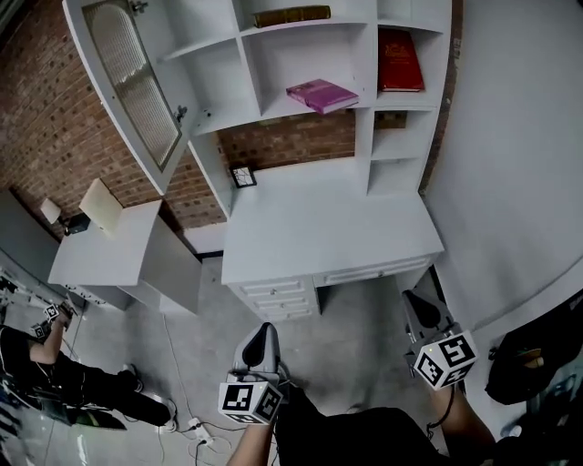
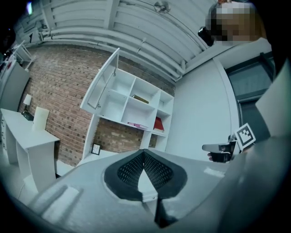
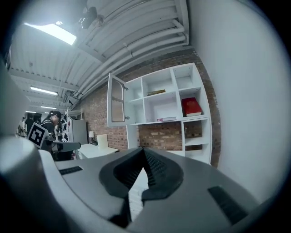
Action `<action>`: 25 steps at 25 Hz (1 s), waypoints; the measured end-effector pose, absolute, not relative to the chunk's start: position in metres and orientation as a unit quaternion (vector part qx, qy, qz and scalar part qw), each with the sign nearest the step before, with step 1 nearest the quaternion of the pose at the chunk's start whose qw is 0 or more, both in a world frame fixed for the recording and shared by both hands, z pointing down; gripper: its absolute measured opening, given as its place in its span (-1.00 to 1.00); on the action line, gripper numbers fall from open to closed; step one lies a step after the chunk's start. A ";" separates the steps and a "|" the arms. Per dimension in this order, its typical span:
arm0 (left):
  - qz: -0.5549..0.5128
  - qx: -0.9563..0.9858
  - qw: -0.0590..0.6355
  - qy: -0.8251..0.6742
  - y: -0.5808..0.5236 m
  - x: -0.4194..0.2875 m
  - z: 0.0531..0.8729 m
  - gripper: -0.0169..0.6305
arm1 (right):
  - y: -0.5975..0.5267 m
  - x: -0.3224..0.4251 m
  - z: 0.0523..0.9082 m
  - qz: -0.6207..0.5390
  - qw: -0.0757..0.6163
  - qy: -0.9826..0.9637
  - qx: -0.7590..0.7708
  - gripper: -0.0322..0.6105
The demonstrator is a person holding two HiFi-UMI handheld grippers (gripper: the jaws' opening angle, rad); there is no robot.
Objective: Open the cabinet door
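Observation:
The white cabinet door (image 1: 135, 84) with a frosted glass pane stands swung wide open to the left of the white shelf unit (image 1: 310, 55); it also shows open in the left gripper view (image 2: 101, 82) and the right gripper view (image 3: 116, 100). My left gripper (image 1: 262, 339) and right gripper (image 1: 421, 302) are both well back from the desk (image 1: 319, 218), over the floor, each shut with nothing between the jaws. The left gripper (image 2: 143, 154) and the right gripper (image 3: 142, 151) point level toward the shelves.
A pink book (image 1: 321, 94), a red book (image 1: 399, 60) and a brown book (image 1: 291, 15) lie in the shelves. A small picture frame (image 1: 242, 176) stands on the desk. A lower side table (image 1: 109, 250) sits at left. A person (image 1: 55, 364) crouches at lower left, near cables on the floor.

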State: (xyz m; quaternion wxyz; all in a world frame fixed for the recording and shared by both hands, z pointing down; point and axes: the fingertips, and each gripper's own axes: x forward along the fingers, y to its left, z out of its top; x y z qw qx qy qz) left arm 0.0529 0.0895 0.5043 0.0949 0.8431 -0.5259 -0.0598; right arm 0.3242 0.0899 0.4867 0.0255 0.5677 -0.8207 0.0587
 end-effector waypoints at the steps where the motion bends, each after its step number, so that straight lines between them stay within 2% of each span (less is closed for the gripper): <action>1: -0.055 0.843 0.092 -0.527 0.098 0.060 0.502 -0.89 | 0.100 0.331 0.486 0.056 0.026 -0.821 0.567 -0.90; 8: -0.035 0.848 0.072 -0.523 0.125 0.096 0.493 -0.89 | 0.144 0.363 0.495 0.011 0.046 -0.806 0.590 -0.90; 13: -0.026 0.852 0.073 -0.517 0.139 0.115 0.499 -0.89 | 0.156 0.369 0.518 0.051 0.029 -0.805 0.591 -0.90; 25: -0.023 0.841 0.089 -0.533 0.148 0.057 0.515 -0.89 | 0.151 0.317 0.519 0.059 0.023 -0.814 0.578 -0.90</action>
